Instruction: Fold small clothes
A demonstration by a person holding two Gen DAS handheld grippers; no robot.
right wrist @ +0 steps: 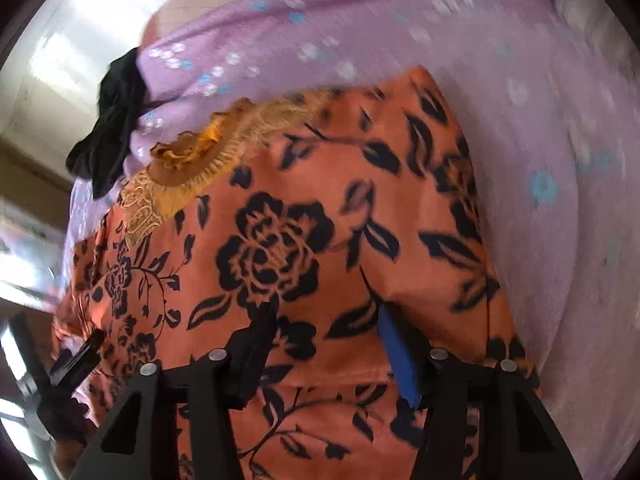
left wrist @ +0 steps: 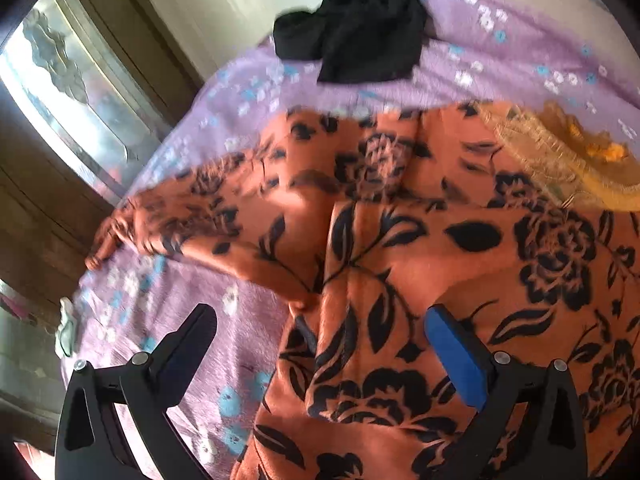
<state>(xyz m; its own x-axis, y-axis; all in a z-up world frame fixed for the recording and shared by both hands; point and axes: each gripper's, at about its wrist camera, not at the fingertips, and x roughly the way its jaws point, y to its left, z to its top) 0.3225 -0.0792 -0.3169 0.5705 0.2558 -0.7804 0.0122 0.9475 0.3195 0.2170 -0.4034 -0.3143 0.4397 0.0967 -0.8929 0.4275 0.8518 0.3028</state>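
An orange garment with black flower print (left wrist: 420,248) lies spread on a purple flowered bedsheet (left wrist: 168,320), with a gold embroidered neckline (left wrist: 552,156) at the far right. One sleeve (left wrist: 168,216) stretches left. My left gripper (left wrist: 320,328) is open above the garment's folded left edge. In the right wrist view the same garment (right wrist: 288,240) fills the middle, its neckline (right wrist: 192,160) at the upper left. My right gripper (right wrist: 326,322) is open, its fingers low over the cloth. The left gripper's fingertip (right wrist: 80,354) shows at the left edge.
A crumpled black garment (left wrist: 356,28) lies at the far edge of the bed, also in the right wrist view (right wrist: 112,128). A bright window (left wrist: 64,92) and dark wooden furniture stand left of the bed. Bare purple sheet (right wrist: 560,200) extends to the right.
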